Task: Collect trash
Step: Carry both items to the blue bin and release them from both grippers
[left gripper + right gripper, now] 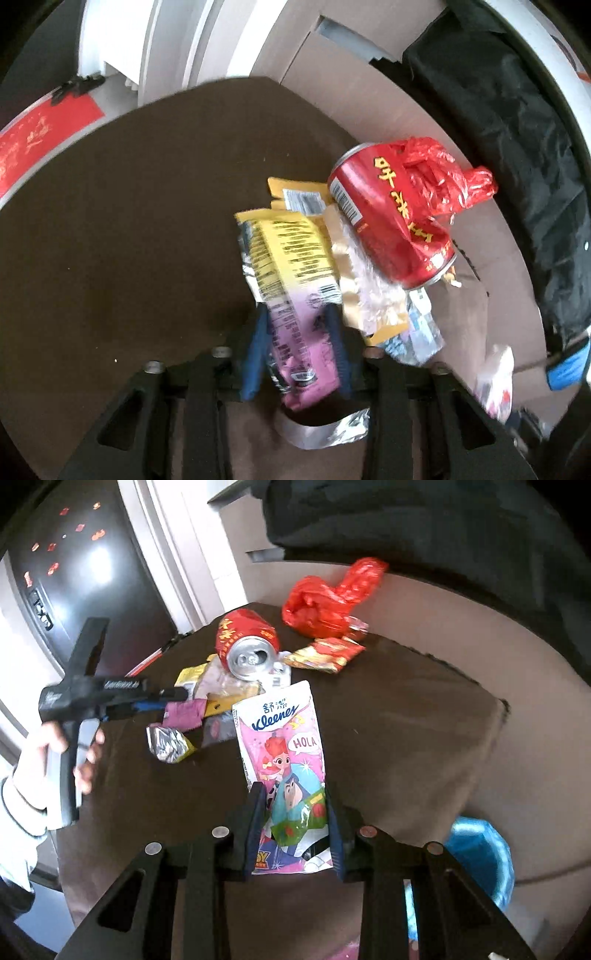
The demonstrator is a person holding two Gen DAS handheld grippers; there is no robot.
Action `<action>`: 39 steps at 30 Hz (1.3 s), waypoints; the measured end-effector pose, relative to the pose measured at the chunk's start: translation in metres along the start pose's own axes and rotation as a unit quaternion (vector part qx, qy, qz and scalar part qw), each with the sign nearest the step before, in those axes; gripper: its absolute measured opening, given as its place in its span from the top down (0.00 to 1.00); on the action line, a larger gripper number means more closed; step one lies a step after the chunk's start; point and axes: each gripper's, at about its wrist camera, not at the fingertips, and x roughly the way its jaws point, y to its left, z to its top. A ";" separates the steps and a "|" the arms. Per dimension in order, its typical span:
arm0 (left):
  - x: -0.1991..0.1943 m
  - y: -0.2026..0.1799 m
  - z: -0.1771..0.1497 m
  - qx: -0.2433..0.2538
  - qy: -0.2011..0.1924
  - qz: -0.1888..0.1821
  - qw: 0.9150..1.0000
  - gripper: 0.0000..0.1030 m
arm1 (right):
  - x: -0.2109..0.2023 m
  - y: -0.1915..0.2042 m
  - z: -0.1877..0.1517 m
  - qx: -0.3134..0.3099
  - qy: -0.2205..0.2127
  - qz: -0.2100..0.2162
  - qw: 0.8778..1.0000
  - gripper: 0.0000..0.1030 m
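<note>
In the left wrist view my left gripper (297,332) is shut on a pink and yellow snack wrapper (291,295), with a blue pad on each side of it. A dented red can (388,218) lies just beyond, among several crumpled wrappers, and a red plastic bag (450,181) is behind it. My right gripper (293,801) is shut on a pink Kleenex tissue pack (284,738), gripping its near end. The right wrist view also shows the left gripper (173,701) on the pink wrapper (184,712), the can (247,642) and the red bag (325,602).
The trash lies on a dark brown table (388,738). A gold and red wrapper (325,653) and a silver foil wrapper (168,744) lie loose on it. A blue-lined bin (480,856) stands below the table's right edge. A person's hand (55,738) holds the left gripper.
</note>
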 end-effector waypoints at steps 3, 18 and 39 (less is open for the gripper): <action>-0.025 -0.018 -0.009 0.054 -0.044 0.027 0.997 0.95 | -0.018 -0.001 -0.012 0.001 -0.010 -0.023 1.000 0.73; -0.105 -0.183 -0.089 0.256 -0.040 -0.101 0.961 0.95 | -0.118 -0.053 -0.057 0.070 -0.089 -0.074 0.991 0.73; 0.158 -0.325 -0.199 0.320 0.228 -0.055 0.918 0.95 | -0.063 -0.241 -0.172 0.308 0.016 -0.147 0.940 0.72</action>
